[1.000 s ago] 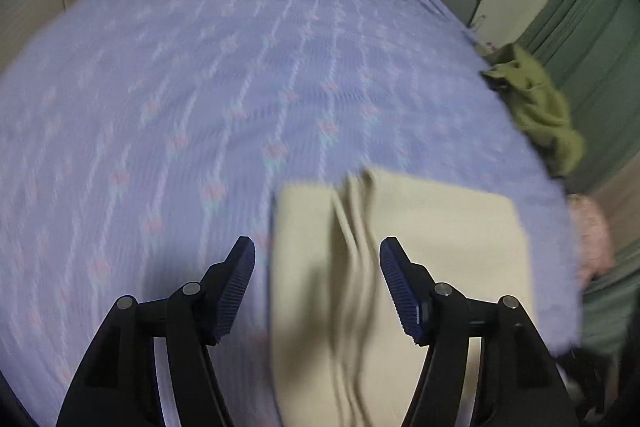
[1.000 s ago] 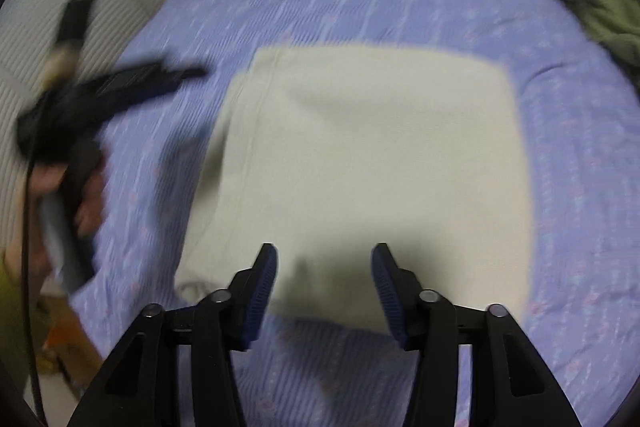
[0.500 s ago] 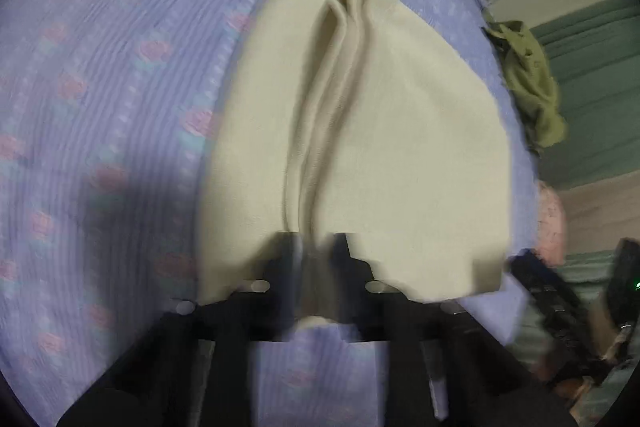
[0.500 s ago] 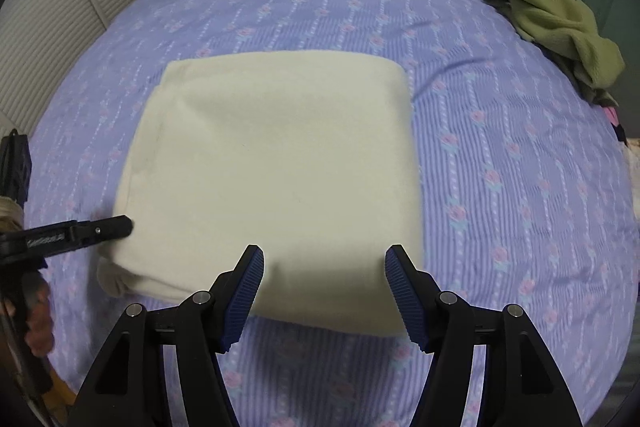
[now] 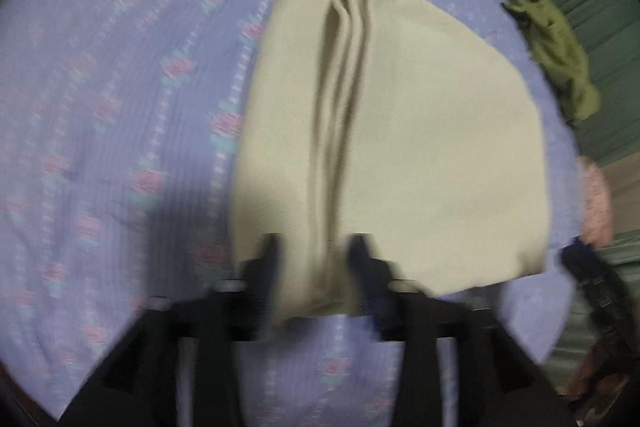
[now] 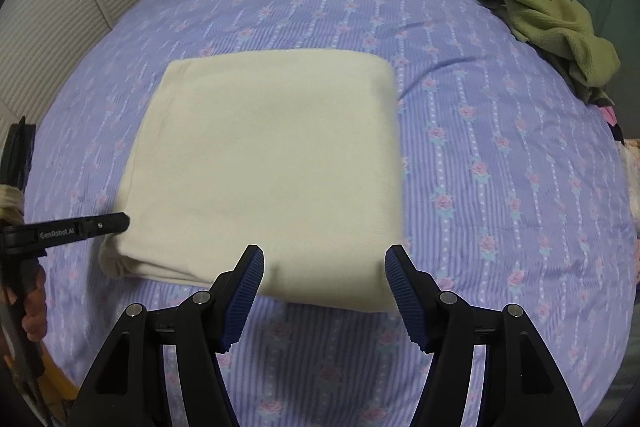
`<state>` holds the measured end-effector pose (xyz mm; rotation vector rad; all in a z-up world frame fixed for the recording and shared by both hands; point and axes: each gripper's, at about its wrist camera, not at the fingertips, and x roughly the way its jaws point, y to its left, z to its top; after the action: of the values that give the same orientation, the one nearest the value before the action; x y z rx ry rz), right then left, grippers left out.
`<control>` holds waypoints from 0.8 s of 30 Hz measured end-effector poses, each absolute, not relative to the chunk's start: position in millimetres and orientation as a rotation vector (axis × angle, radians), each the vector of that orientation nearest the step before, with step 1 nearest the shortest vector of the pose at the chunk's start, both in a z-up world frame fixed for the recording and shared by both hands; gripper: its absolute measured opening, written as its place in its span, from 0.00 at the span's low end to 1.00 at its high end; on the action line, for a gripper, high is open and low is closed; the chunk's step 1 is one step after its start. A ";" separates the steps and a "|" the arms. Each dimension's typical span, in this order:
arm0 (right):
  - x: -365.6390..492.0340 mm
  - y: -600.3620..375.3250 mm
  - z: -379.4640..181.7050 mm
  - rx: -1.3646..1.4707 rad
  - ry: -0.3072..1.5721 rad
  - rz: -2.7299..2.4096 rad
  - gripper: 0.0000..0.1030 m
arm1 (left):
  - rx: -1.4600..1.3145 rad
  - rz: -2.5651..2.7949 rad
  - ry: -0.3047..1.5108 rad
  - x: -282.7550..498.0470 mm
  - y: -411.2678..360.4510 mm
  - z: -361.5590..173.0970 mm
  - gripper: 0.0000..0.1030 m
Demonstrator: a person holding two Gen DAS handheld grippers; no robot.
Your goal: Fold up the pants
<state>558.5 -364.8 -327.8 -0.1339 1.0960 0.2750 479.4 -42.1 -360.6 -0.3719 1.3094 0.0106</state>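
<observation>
- Our left gripper's (image 5: 316,259) two dark fingers are opening, and they straddle the stacked layered edge of the cream pants (image 5: 400,131) at the near left corner of the bundle. The picture is blurred, so we cannot tell whether the pads touch the cloth; they do not appear to pinch it.
- Our right gripper's (image 6: 324,279) blue-padded fingers are spread wide and hold nothing. They hover just over the near edge of the pants (image 6: 272,163), with that edge showing between them.
- The pants lie folded into a thick, nearly square bundle in the middle of a lilac bedspread (image 6: 500,155) printed with small roses, close to the near edge of the bed.
- We judge the bundle sits there because the bed gives a broad, flat, soft surface, and the near edge keeps it within easy reach.
- Both grippers point steeply down at the near side, one at each end of it. That looks like placing or tidying, not lifting.
- From the right view, the left gripper (image 6: 80,227) comes in from the left, its tip at the bundle's corner, where the layers show.
- An olive green garment (image 6: 556,23) lies crumpled near the bed's far right edge, well apart from the pants.
- The fold looks essentially complete to us.
</observation>
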 end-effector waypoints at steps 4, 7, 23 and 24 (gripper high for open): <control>559.0 -374.8 -311.6 -0.138 1.042 0.241 0.63 | -0.319 0.044 1.266 468.0 -43.4 -330.6 0.73; 559.7 -380.9 -298.2 -0.133 0.977 0.212 0.84 | -0.314 0.056 1.169 464.7 -42.8 -308.5 0.93; 644.5 -390.0 -367.7 0.085 1.052 0.189 0.90 | -0.397 -0.052 1.179 551.0 -32.0 -362.7 0.96; 648.2 -392.3 -372.4 0.111 1.064 0.191 0.90 | -0.381 -0.057 1.187 553.5 -31.5 -364.8 0.96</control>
<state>648.2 -392.3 -372.4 0.1110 1.0636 0.1912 553.5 -31.5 -364.8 -0.3814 1.1874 -0.0573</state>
